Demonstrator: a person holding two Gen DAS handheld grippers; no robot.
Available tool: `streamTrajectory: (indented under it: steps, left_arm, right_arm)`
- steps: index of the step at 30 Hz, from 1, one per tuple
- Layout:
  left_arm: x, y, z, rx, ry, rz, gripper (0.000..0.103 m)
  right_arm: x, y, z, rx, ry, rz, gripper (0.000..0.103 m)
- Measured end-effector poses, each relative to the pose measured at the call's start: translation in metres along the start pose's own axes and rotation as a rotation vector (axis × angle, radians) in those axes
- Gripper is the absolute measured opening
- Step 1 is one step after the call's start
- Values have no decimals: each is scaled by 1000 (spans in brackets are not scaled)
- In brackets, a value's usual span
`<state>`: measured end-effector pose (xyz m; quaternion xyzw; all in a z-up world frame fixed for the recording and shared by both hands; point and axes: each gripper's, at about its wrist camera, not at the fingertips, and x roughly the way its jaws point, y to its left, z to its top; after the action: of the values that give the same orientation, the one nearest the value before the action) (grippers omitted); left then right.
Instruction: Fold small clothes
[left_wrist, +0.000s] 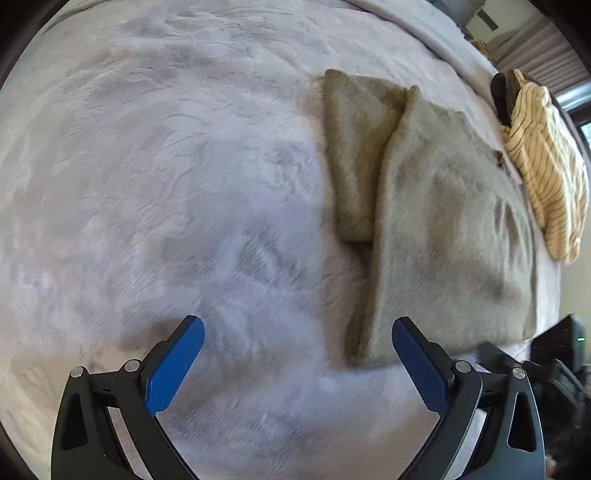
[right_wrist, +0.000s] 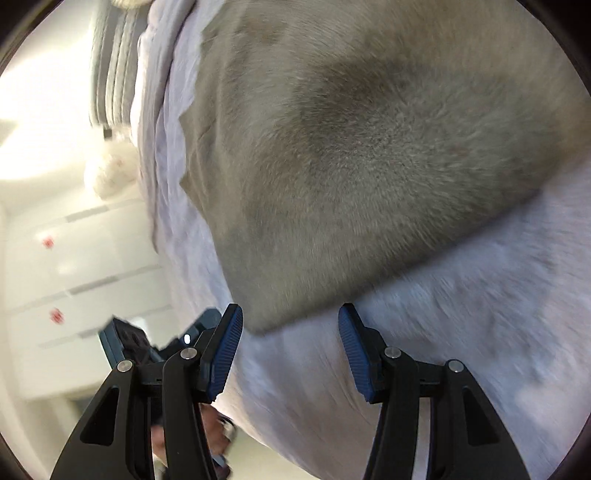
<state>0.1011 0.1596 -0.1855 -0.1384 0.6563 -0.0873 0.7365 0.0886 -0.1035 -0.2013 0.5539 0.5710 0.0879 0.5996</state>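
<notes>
1. The olive-grey fleece garment lies on the pale plush blanket that covers the bed, folded along its length, with one panel lapped over the other and a raised crease between them.
2. The left gripper hangs over bare blanket with its blue pads spread wide – nothing sits between them, and the garment's near corner lies just inside the right-hand pad.
3. The right gripper points at the garment's lower edge; its fingers stand parted and released, gripping nothing.
4. A cream top with thin dark stripes is heaped at the far edge of the bed, beyond the fleece garment – well apart from both grippers.
5. In the right wrist view, white cabinet drawers stand beside the bed.
</notes>
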Motion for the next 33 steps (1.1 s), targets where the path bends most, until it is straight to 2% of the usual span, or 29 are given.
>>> streamTrajectory:
  steps: [5, 6, 7, 8, 9, 14, 22, 25, 27, 28, 29, 30, 33]
  left_arm:
    - [9, -17, 10, -14, 1, -92, 102]
    - [11, -19, 14, -20, 3, -119, 102]
    - [13, -24, 16, -26, 4, -136, 102]
    - [16, -25, 20, -36, 5, -155, 102]
    - [19, -27, 24, -50, 9, -178, 102]
    - [32, -35, 44, -92, 41, -299, 102]
    - [57, -72, 84, -90, 99, -435, 102]
    - [61, -92, 92, -70, 94, -437, 102]
    - [62, -113, 94, -17, 81, -440, 101]
    - [61, -120, 93, 9, 70, -424, 96]
    - [64, -132, 93, 51, 66, -391, 78]
    - [67, -138, 93, 72, 76, -365, 69]
    - [79, -146, 93, 98, 82, -277, 68]
  right_arm:
    - [18, -7, 15, 103, -31, 123, 58]
    - [21, -6, 19, 120, -29, 135, 54]
    - [22, -7, 22, 132, -28, 144, 44]
    - [23, -7, 25, 139, -23, 150, 14]
    - [23, -6, 28, 141, -24, 167, 9]
    - [3, 23, 29, 41, -8, 272, 8]
    - [-6, 39, 29, -60, 36, 278, 8]
    - [-2, 35, 25, -72, 61, 248, 8]
    - [0, 32, 22, -95, 85, 193, 8]
    - [0, 31, 20, -115, 93, 160, 8]
    - [-1, 30, 18, -140, 102, 127, 9]
    - [-4, 29, 17, -164, 113, 94, 11]
    - [-14, 26, 15, -215, 162, -19, 16]
